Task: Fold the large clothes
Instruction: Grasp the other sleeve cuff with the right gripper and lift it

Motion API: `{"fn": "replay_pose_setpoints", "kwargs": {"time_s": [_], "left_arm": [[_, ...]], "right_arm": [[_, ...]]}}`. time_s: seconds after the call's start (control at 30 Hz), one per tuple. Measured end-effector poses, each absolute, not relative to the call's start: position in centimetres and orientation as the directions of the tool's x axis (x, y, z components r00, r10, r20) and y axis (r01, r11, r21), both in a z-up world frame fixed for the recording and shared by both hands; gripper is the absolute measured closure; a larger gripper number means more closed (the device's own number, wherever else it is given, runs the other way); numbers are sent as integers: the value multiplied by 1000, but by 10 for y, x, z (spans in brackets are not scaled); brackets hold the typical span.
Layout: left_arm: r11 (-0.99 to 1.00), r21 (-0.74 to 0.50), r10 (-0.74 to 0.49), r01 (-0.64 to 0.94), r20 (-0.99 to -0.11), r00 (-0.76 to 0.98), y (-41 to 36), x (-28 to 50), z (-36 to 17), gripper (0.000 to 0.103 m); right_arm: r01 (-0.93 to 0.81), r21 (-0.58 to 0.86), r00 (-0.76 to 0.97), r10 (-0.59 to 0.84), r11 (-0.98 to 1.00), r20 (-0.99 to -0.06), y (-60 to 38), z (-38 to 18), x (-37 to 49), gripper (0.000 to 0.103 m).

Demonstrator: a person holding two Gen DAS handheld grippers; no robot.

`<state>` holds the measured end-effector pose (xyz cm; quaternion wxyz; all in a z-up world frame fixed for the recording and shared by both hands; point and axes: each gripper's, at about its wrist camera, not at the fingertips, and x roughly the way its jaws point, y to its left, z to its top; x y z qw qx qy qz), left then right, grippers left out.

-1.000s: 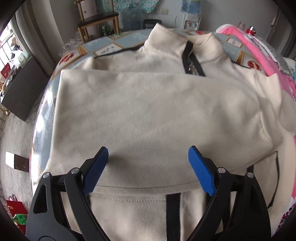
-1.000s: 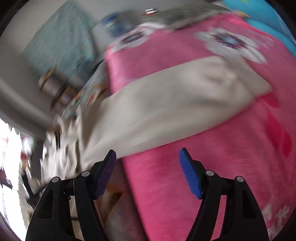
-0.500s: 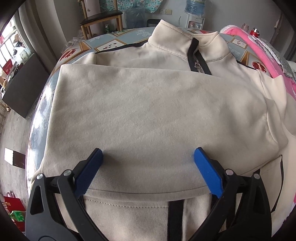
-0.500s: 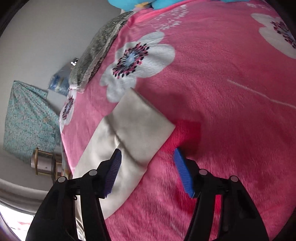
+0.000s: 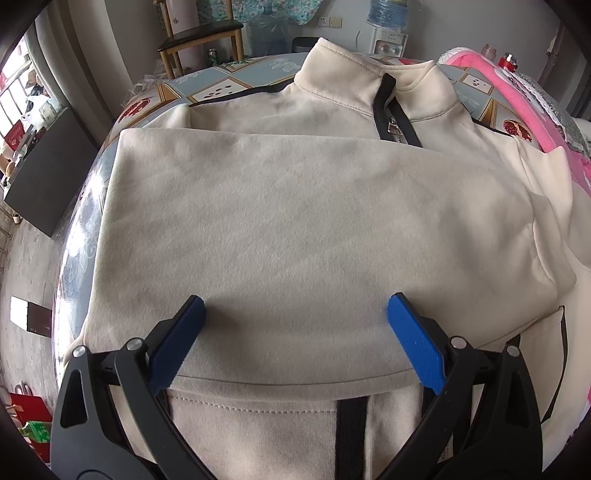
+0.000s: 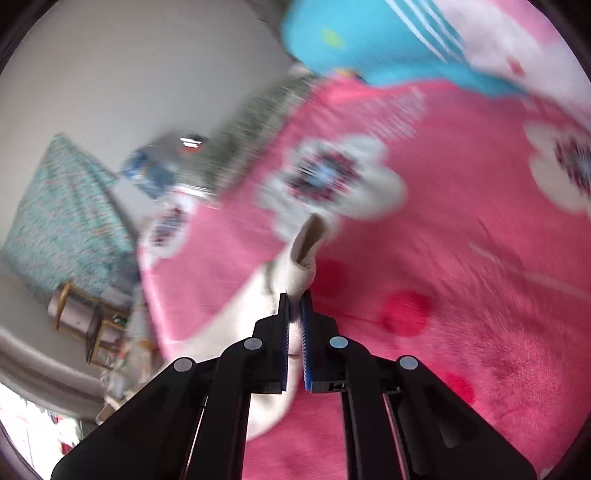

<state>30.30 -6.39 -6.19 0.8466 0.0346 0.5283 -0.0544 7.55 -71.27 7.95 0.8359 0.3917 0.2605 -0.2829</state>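
A cream zip-neck sweatshirt (image 5: 314,221) with black trim lies spread on a patterned table, its left sleeve folded flat across the chest. My left gripper (image 5: 295,332) is open and empty, just above the folded sleeve near the hem. My right gripper (image 6: 295,306) is shut on the cuff end of the other cream sleeve (image 6: 306,243), lifted off a pink flowered blanket (image 6: 461,277). The right wrist view is blurred by motion.
The patterned table (image 5: 229,85) edge curves along the left. A wooden chair (image 5: 199,37) and a water dispenser (image 5: 388,22) stand behind it. The pink blanket (image 5: 517,99) lies at the right. A dark cabinet (image 5: 44,170) stands at the left.
My right gripper has closed on the sleeve cuff and lifted it off the blanket. My left gripper has drifted slightly nearer the sweatshirt and stayed open.
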Motion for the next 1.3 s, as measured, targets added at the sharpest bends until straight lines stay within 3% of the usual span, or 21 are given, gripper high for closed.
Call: {"fn": "replay_pose_setpoints", "kwargs": {"time_s": [0.13, 0.27, 0.43, 0.6, 0.9, 1.2, 1.3], "left_arm": [[991, 0, -56, 132, -905, 422, -64, 305, -62, 7], [990, -1, -61, 139, -901, 429, -63, 305, -62, 7], [989, -3, -67, 149, -901, 429, -63, 304, -62, 7], [986, -5, -77, 166, -900, 430, -61, 302, -62, 7], [980, -9, -97, 201, -897, 430, -59, 299, -62, 7], [980, -10, -97, 200, -897, 432, -60, 299, -61, 7], [980, -12, -99, 201, -897, 430, -59, 300, -61, 7]], "right_arm": [[534, 498, 804, -227, 683, -550, -651, 153, 103, 97], [325, 467, 889, -98, 822, -447, -564, 215, 142, 97], [92, 458, 908, 115, 884, -403, -457, 236, 197, 97], [-14, 504, 847, 278, 863, -452, -377, 197, 247, 97], [26, 523, 616, 398, 852, -680, -272, 41, 296, 97], [-35, 494, 515, 439, 869, -736, -253, 16, 289, 95], [-50, 503, 420, 475, 863, -773, -253, 8, 285, 85]]}}
